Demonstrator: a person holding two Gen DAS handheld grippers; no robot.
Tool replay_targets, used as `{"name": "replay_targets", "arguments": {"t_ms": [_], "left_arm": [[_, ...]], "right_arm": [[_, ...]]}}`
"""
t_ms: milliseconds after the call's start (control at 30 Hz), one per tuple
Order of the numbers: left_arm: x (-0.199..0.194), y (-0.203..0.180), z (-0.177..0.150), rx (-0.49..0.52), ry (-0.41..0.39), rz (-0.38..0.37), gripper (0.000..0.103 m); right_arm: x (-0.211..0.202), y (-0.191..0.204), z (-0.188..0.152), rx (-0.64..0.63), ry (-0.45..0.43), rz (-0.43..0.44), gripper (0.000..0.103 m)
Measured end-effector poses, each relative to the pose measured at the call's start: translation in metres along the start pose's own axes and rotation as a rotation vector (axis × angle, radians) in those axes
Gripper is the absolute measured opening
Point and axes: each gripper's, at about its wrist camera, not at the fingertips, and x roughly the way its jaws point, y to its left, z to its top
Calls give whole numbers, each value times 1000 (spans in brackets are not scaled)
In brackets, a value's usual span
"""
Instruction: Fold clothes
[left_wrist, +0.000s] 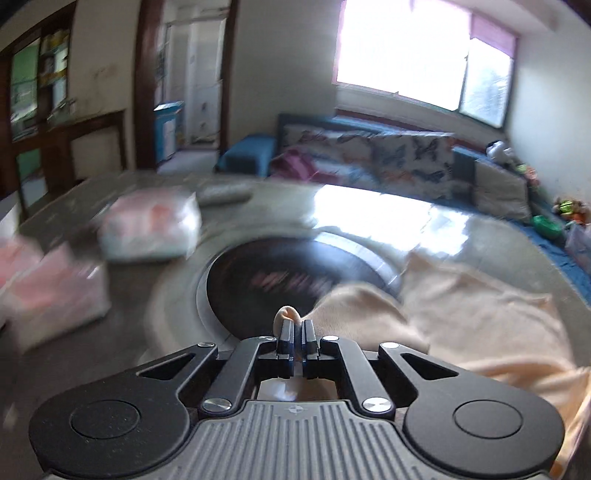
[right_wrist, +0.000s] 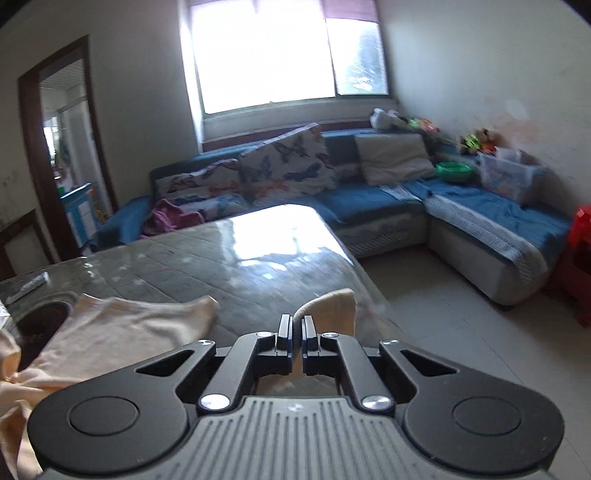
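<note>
A pale peach garment (left_wrist: 472, 317) lies spread over the glossy grey table (left_wrist: 480, 229). My left gripper (left_wrist: 296, 325) is shut on one edge of it, and a nub of cloth pokes out past the fingertips. The left wrist view is motion-blurred. In the right wrist view the same garment (right_wrist: 122, 325) trails to the left over the table (right_wrist: 221, 266). My right gripper (right_wrist: 295, 319) is shut on another edge of it, with a fold of cloth (right_wrist: 336, 306) standing up just past the fingers near the table's right edge.
A dark round inset (left_wrist: 280, 280) sits in the table under the garment's left side. Two wrapped white-and-pink packs (left_wrist: 151, 225) (left_wrist: 51, 291) and a remote (left_wrist: 225, 194) lie at the left. A blue corner sofa (right_wrist: 406, 199) with cushions stands beyond.
</note>
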Motion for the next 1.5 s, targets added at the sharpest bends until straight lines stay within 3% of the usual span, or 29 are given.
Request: {"name": "replay_targets", "arguments": {"t_ms": [133,200,300,400,500,567,700,867,933,1067,1133,1200,1233,1400,1500], "left_arm": [[2,14,-23,6,79,46,4],[-2,18,-26,8,78,67,7],[-13,13,-23,34,52,48,9],[-20,-12,-19,87,43,-54,20],[-27,-55,-23,189,43,-215,32],[-29,-87,-28,254,47,-342,34],[-30,-143,-40,379,80,-550,43],[-25,-192,-56,499,101,-667,48],[-21,-202,-61,526,115,-679,48],[-11,-213,-68,549,157,-696,45],[-8,-214,-71,554,175,-706,31],[-8,-215,-75,559,188,-718,13],[-7,-215,-76,562,195,-724,12],[-27,-217,-82,591,171,-805,10],[-33,-220,-88,601,180,-851,10]], "right_arm": [[5,-30,-29,45,90,-85,9],[7,-38,-36,32,125,-140,10],[-2,-44,-39,36,122,-144,10],[-9,-36,-32,12,105,-107,20],[-2,-24,-24,0,104,-48,20],[4,-16,-22,-5,116,-15,22],[24,-5,-23,-31,167,-7,26],[43,-7,-23,-36,184,-45,30],[53,-10,-22,-38,187,-54,38],[71,-15,-21,-55,207,-54,37],[76,-15,-21,-74,203,-44,21],[75,-12,-18,-88,190,-29,12],[71,-12,-14,-92,168,-21,5],[38,-16,3,-66,33,34,5],[16,-34,0,-32,6,-12,5]]}}
